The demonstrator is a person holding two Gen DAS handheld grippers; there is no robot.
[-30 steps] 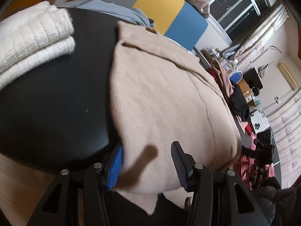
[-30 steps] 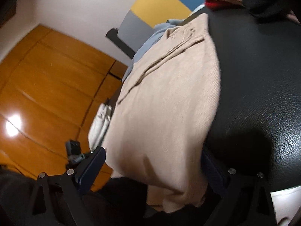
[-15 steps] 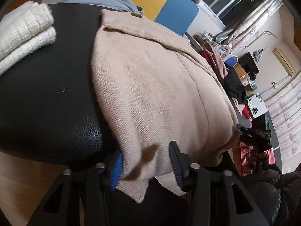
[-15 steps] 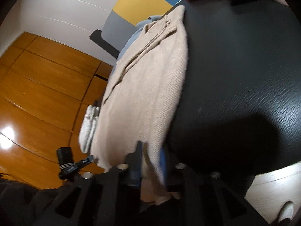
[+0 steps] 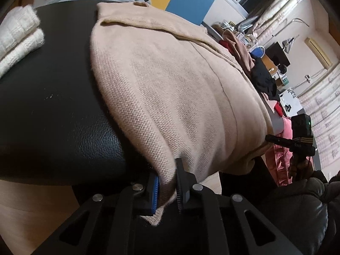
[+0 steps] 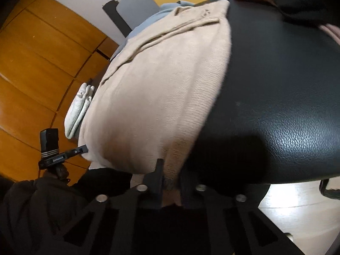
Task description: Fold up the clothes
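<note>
Left wrist view: both tongs [image 5: 166,182] [image 6: 171,179] have just clenched the sweater [image 5: 180,89] hem; thin bites may slip when lifted.

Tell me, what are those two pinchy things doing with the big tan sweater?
A person is folding clothes with a gripper in each hand. The left gripper and the right gripper have just closed on the near edge of the beige sweater, which lies spread on a black surface. No fold is made yet.
</note>
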